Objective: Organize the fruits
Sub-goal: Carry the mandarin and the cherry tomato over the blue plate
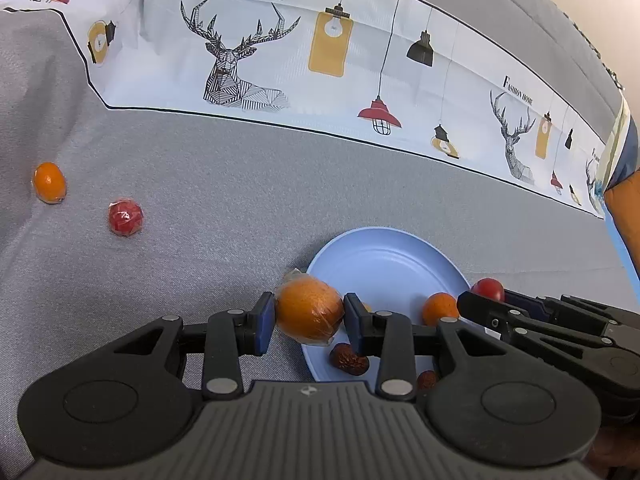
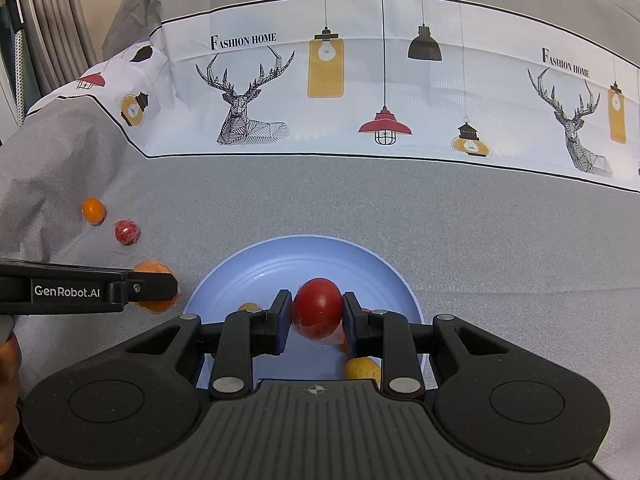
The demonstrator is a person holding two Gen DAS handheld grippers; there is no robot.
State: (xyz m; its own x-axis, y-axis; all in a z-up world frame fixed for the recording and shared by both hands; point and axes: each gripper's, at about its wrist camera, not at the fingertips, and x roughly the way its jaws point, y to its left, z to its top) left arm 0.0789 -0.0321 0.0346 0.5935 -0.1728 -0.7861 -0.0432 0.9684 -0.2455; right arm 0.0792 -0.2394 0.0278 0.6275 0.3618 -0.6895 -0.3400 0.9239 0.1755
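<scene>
My left gripper (image 1: 309,317) is shut on a plastic-wrapped orange (image 1: 310,308) held at the left rim of the light blue plate (image 1: 384,264). In the right wrist view that gripper (image 2: 160,286) and its orange (image 2: 154,270) sit just left of the plate (image 2: 248,276). My right gripper (image 2: 316,316) is shut on a red round fruit (image 2: 318,308) over the plate's near half; it shows as the right gripper (image 1: 480,300) with the red fruit (image 1: 488,289) in the left wrist view. The plate holds dark red dates (image 1: 348,358), a small orange fruit (image 1: 440,308) and a yellow fruit (image 2: 362,368).
On the grey tablecloth to the left lie a small orange fruit (image 1: 49,182) and a wrapped red fruit (image 1: 125,217), also seen as the orange fruit (image 2: 93,210) and red fruit (image 2: 127,232). A white printed cloth band (image 2: 360,92) runs across the back. A person's hand (image 2: 8,364) is at the left edge.
</scene>
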